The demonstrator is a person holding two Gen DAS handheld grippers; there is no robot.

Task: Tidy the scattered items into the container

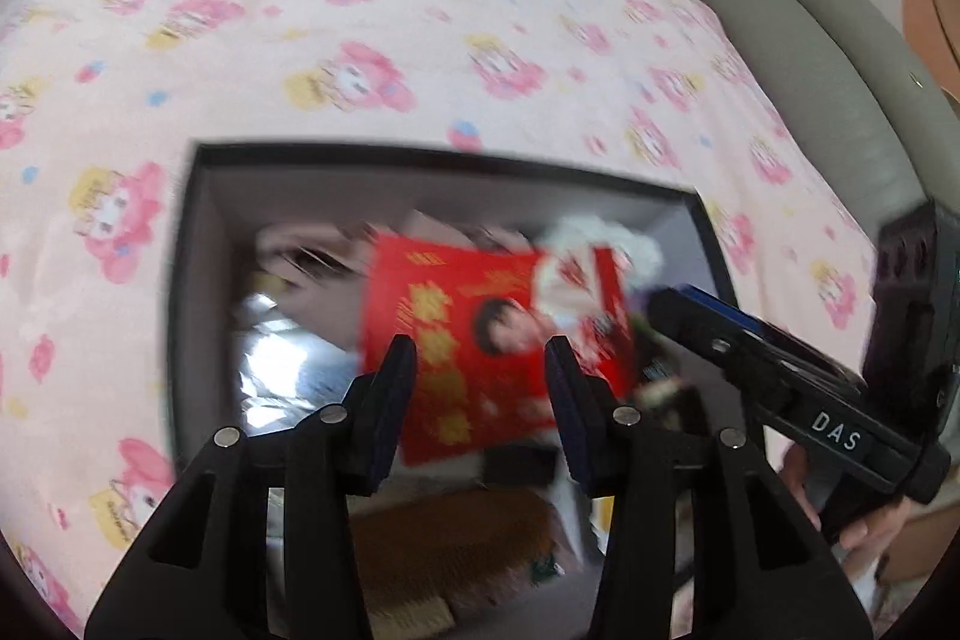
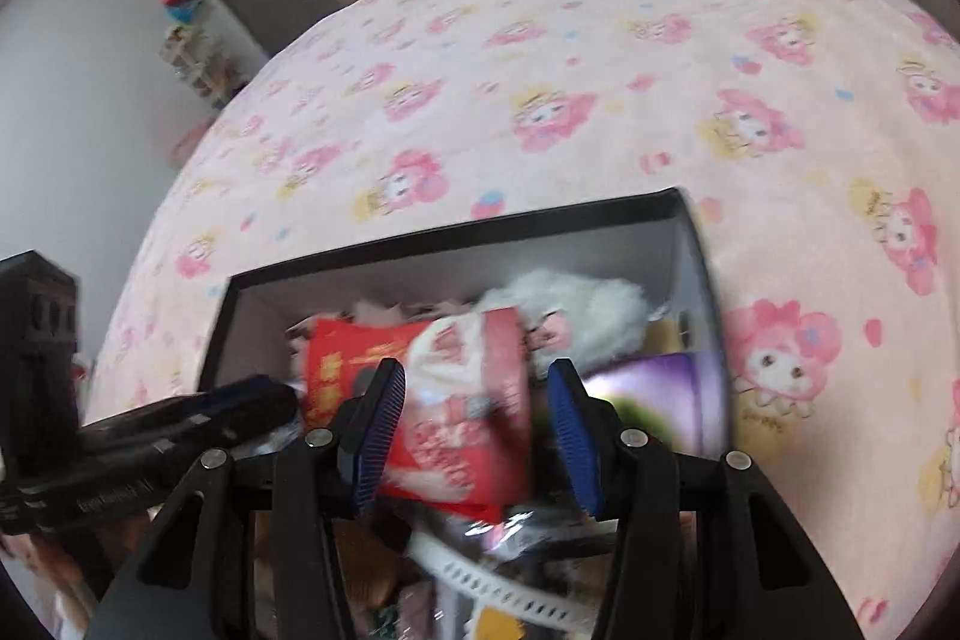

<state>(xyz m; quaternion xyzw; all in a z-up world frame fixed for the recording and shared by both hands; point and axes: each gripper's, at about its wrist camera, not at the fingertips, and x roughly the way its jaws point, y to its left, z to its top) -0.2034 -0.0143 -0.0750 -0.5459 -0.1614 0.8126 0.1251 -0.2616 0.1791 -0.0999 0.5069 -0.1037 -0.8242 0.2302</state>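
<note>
The box (image 1: 198,244) sits on the bed (image 1: 360,10), already packed: red packet (image 1: 468,328), white fluff (image 2: 576,310), purple pack (image 2: 654,388). Both the left gripper (image 1: 480,370) and the right gripper (image 2: 474,400) hover above it, fingers spread, pinching nothing. Lift straight clear so neither snags the contents, then scan the bedspread for strays.

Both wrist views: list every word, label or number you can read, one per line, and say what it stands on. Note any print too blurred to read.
"DAS": white label on the right gripper, seen in the left wrist view.
Yellow characters on the red packet: too blurred to read.
White print on the red-and-white packet: too blurred.
Small print on the left gripper, in the right wrist view: too blurred.
</note>
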